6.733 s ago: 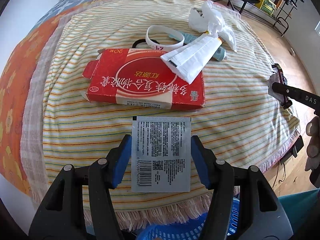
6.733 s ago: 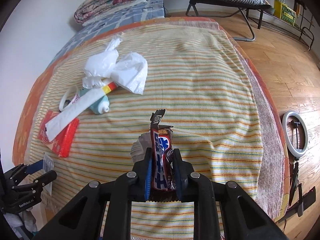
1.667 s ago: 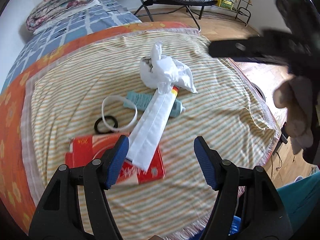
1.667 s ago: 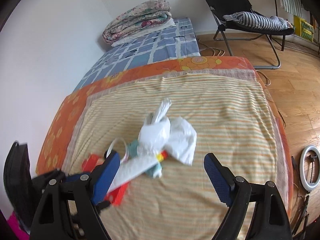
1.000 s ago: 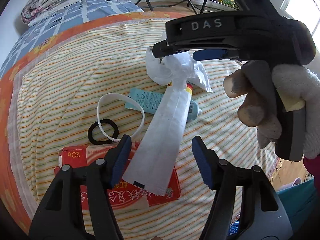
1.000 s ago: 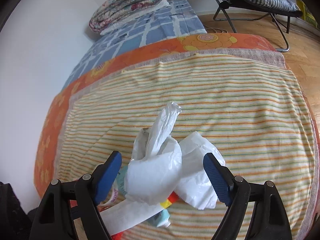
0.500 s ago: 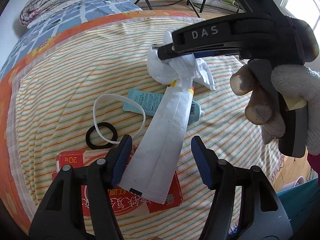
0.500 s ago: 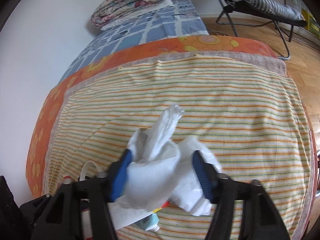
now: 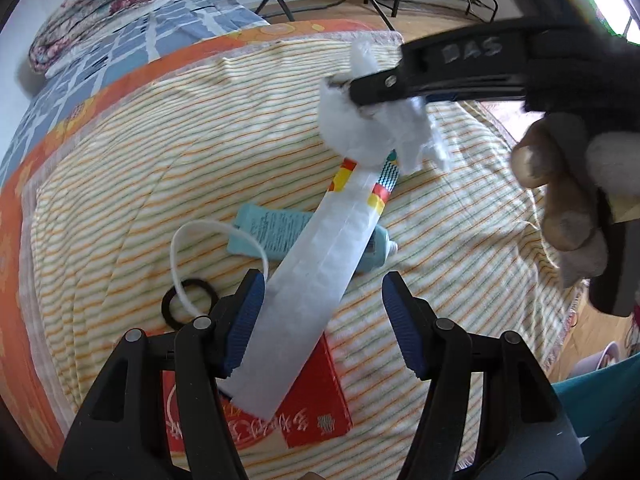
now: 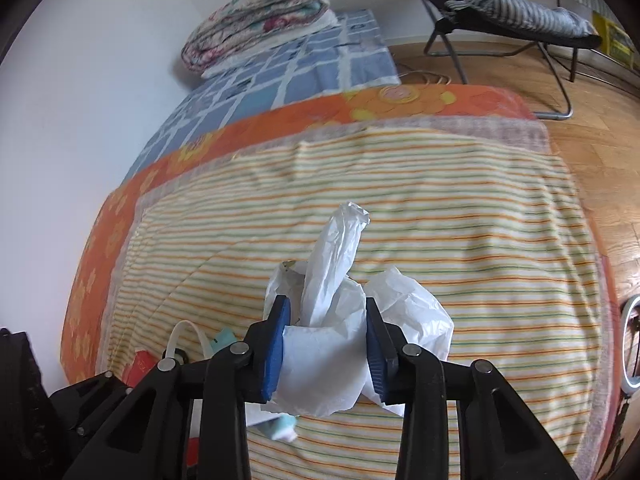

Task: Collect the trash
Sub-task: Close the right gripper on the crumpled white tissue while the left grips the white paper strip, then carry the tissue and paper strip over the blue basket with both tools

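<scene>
My right gripper (image 10: 326,302) is closing on a crumpled white plastic bag (image 10: 328,344), and both blue pads press into it. The left wrist view has the same bag (image 9: 360,132) hanging from the right gripper (image 9: 360,88) just above the striped blanket (image 9: 160,152). My left gripper (image 9: 323,284) stands open low over a long white paper wrapper (image 9: 340,232). The wrapper lies between its jaws, across a red box (image 9: 316,412) and a teal tube (image 9: 268,230).
A white band (image 9: 176,248) and a black ring (image 9: 170,312) lie left of the wrapper. A gloved hand (image 9: 568,200) holds the right gripper. A folded quilt (image 10: 256,20) lies at the bed's far end, and a folding chair (image 10: 520,12) stands on the wooden floor beyond.
The right gripper's jaws came together on the white bag and drew it up off the wrapper's coloured end. The left gripper slid a little forward over the wrapper, still open.
</scene>
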Demonstrator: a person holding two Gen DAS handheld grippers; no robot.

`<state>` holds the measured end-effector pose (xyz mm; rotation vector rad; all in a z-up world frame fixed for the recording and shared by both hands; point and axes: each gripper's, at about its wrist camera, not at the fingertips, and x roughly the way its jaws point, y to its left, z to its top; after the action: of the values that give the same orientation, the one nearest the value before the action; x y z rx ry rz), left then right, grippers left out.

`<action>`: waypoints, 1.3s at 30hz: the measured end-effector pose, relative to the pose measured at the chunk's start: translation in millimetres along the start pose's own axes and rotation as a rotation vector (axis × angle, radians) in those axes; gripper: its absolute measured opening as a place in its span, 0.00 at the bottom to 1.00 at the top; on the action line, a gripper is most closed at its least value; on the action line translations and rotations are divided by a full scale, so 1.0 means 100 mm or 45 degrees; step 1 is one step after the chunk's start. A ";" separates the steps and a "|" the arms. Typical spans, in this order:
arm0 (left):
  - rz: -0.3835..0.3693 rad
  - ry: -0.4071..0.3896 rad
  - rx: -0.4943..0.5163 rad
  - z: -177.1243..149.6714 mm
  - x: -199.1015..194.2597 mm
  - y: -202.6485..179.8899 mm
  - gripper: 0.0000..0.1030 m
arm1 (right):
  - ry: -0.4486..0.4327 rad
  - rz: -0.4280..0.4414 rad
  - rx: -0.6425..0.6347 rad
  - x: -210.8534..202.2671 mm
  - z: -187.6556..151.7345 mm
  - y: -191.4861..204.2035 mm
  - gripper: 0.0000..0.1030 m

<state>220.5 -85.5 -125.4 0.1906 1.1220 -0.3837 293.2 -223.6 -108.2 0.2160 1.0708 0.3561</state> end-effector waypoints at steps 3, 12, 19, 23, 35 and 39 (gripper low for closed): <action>0.027 0.013 0.028 0.08 0.07 -0.04 0.62 | -0.013 -0.006 0.005 -0.09 -0.01 -0.08 0.35; 0.005 0.084 -0.015 0.14 0.18 0.01 0.43 | -0.016 -0.010 0.012 -0.23 -0.09 -0.19 0.35; 0.016 0.071 -0.021 0.07 0.11 -0.05 0.20 | -0.052 -0.021 0.009 -0.39 -0.13 -0.21 0.35; -0.007 0.048 -0.058 0.06 0.04 -0.04 0.13 | -0.066 -0.024 0.020 -0.49 -0.15 -0.24 0.35; -0.063 -0.036 -0.097 -0.06 -0.41 -0.11 0.11 | -0.090 0.035 0.009 -0.80 -0.33 -0.14 0.35; -0.070 -0.060 -0.100 -0.17 -0.65 -0.14 0.11 | -0.103 0.059 -0.027 -1.00 -0.46 0.00 0.35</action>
<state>175.9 -79.6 -73.7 0.0809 1.0954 -0.3906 209.4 -262.1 -47.8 0.2347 0.9830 0.3967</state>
